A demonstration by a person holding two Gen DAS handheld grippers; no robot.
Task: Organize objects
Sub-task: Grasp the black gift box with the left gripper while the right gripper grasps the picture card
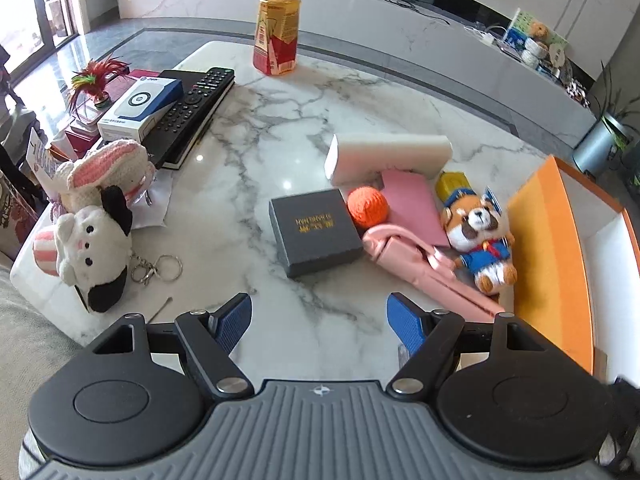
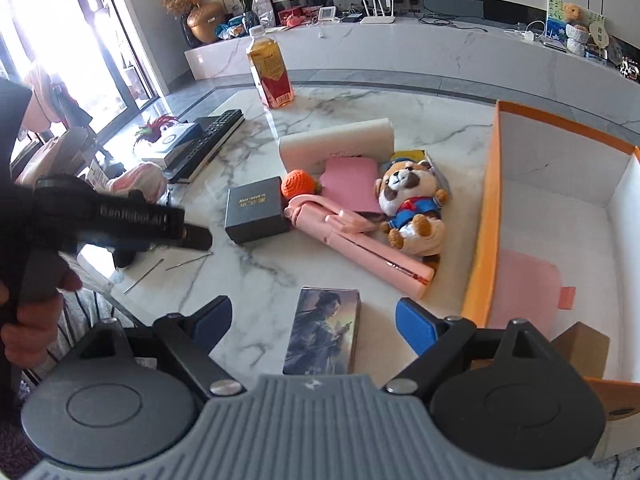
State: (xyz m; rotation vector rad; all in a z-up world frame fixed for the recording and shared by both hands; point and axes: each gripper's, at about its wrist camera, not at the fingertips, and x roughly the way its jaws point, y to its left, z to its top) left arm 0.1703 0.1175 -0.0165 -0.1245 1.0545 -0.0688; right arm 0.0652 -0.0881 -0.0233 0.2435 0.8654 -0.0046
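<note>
plainly both grippers, left and right, have fingers spread wide, holding nothing. the stiff, light card box near the tabletop's front edge looks easiest to pinch across its narrow sides.

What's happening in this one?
A person is tidying a marble table with two handheld grippers. Both the left gripper and the right gripper are open and empty. The orange box already holds a pink pouch. The black box, plush and card box are still on the table.
</note>
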